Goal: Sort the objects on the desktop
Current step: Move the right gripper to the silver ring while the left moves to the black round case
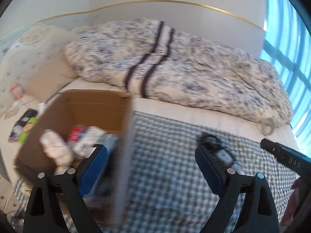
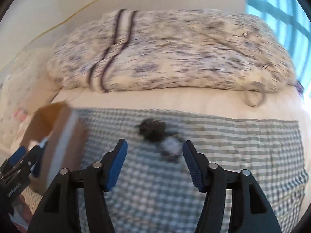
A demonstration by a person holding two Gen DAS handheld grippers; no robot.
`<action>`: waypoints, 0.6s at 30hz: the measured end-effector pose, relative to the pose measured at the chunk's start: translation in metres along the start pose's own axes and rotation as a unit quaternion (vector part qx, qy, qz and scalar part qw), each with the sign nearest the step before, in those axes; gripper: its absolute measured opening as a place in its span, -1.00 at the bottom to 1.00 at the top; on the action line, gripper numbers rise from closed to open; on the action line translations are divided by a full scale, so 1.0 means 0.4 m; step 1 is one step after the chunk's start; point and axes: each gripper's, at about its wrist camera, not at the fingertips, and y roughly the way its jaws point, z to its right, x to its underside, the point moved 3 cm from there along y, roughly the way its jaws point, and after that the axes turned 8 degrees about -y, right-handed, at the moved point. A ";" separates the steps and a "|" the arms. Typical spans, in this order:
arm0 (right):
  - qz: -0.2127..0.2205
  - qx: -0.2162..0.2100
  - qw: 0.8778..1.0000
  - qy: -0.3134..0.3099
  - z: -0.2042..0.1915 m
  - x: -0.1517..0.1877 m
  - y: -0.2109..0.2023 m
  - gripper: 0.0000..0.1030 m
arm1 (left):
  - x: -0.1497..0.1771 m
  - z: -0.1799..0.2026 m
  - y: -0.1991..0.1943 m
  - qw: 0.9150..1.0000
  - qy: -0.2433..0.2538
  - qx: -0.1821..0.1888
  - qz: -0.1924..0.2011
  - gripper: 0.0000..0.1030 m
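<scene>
Both pairs of jaws stand wide apart and hold nothing. Seen from its own camera, the left gripper point(image 1: 150, 167) hovers over the near right wall of a cardboard box point(image 1: 87, 104), one blue pad above the inside of the box and the other above the checked cloth point(image 1: 175, 136). Inside the box lie several blurred items: a whitish bottle point(image 1: 54, 147), a red packet point(image 1: 76, 133) and a pale carton point(image 1: 91, 139).

The right gripper point(image 2: 155, 162) hangs over the checked cloth, which is spread on a bed. Just ahead of its right pad lies a coiled black cable with a small white charger block point(image 2: 171, 145); nothing touches it. In the left wrist view the same cable lies just beyond the right pad, well to the right of the box.

Behind the cloth a patterned quilt point(image 1: 175, 68) is bunched along the bed, with a greyish ring point(image 2: 253, 95) at its right end. A window point(image 1: 287, 38) fills the far right. Motion blur hides finer detail.
</scene>
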 end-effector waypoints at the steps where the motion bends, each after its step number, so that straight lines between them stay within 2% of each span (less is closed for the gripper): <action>1: 0.003 0.010 1.000 0.010 0.038 0.001 -0.004 0.19 | 0.006 0.026 0.014 1.000 0.003 0.007 -0.004 0.85; 6: 0.003 0.058 0.997 0.053 0.227 0.011 0.004 0.21 | 0.054 0.169 0.120 0.998 0.020 0.044 -0.038 0.85; 11: 0.001 0.097 0.992 0.086 0.388 0.022 0.041 0.24 | 0.092 0.259 0.229 0.995 0.029 0.055 -0.071 0.85; 13: 0.006 0.105 0.990 0.097 0.441 0.020 0.065 0.33 | 0.103 0.291 0.272 0.994 0.036 0.058 -0.082 0.85; 16: 0.039 0.083 0.991 0.102 0.491 0.008 0.101 0.53 | 0.117 0.330 0.326 0.992 0.050 0.074 -0.093 0.85; 18: 0.042 0.098 0.990 0.091 0.510 -0.007 0.139 0.65 | 0.128 0.344 0.357 0.991 0.056 0.071 -0.096 0.85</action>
